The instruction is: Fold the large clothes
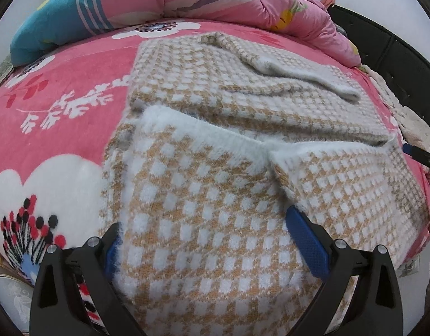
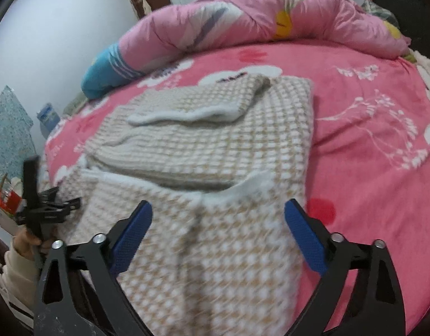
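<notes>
A fuzzy tan-and-white checked sweater [image 1: 215,184] lies partly folded on the pink flowered blanket [image 1: 63,106], a sleeve laid across its far half. My left gripper [image 1: 203,218] is open wide low over its near panel. The left pad [image 1: 112,247] is half buried in the fuzzy side edge and the right pad [image 1: 304,240] rests on the knit. In the right wrist view the sweater [image 2: 215,140] is blurred. My right gripper [image 2: 217,204] hangs open above the near white hem with nothing gripped. A hand in a cream sleeve holds the left gripper [image 2: 35,204] at the sweater's left edge.
A bunched pink quilt [image 1: 242,2] and its blue striped end [image 1: 63,25] fill the far side of the bed. A dark headboard [image 1: 396,64] stands at the right. Bare pink blanket [image 2: 368,140] lies right of the sweater. Bedside clutter [image 2: 7,196] sits at the left.
</notes>
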`<move>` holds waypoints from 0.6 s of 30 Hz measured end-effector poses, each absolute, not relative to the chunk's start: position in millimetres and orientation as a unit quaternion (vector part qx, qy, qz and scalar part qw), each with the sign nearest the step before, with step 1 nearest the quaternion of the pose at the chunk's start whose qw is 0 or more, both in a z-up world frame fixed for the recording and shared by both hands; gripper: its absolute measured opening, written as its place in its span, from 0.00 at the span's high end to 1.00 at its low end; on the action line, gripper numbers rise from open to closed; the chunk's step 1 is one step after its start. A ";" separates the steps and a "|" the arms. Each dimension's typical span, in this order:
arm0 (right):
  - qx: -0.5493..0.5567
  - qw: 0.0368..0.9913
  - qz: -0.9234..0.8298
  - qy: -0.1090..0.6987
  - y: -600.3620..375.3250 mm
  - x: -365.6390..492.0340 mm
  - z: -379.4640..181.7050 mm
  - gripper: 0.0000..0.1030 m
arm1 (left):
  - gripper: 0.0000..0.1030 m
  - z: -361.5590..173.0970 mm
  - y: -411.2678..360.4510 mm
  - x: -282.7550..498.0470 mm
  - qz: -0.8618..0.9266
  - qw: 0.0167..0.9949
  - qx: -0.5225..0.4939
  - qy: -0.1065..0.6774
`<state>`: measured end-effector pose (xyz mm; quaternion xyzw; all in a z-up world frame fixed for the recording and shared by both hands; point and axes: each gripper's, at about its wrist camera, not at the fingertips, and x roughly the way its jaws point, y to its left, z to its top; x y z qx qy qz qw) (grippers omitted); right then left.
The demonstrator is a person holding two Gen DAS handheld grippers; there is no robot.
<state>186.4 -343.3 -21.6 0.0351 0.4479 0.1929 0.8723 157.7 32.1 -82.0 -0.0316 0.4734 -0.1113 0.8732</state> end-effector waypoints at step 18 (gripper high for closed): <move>0.072 0.849 0.199 0.485 -358.2 197.4 -34.4 0.35 | 0.05 -81.9 30.7 155.3 -0.105 0.876 -0.029 0.471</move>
